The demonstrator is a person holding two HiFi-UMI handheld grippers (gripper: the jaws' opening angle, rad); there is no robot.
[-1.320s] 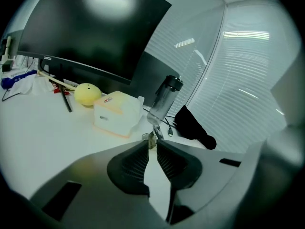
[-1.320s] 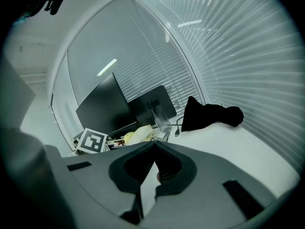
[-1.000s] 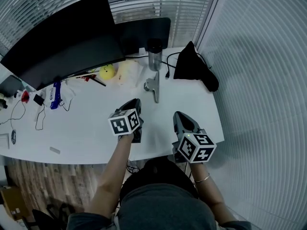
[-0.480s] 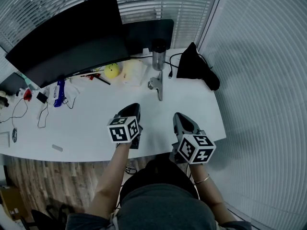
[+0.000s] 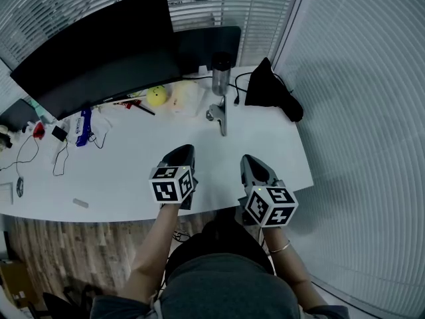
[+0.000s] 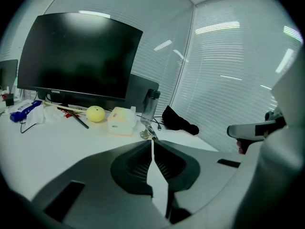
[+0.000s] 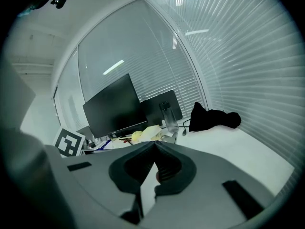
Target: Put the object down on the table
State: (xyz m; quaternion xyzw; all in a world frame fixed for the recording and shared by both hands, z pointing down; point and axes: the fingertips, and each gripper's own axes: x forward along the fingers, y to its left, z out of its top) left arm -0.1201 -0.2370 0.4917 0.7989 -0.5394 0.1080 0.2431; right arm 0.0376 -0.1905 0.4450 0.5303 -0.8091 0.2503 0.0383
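Left jaws: we found the left gripper (image 6: 152, 140) pressed together at the tips, with nothing between them.
Right jaws: the right gripper (image 7: 155, 142) was closed the same way, tips meeting.
Position: we held both side by side, apart from each other, over the near edge of the white table (image 5: 133, 171).
Object: we could not tell which thing it was.
Far side: a yellow ball (image 5: 157, 96), a metal bottle (image 5: 220, 75) and a black cloth (image 5: 269, 92) sat near the dark monitor (image 5: 99, 52).
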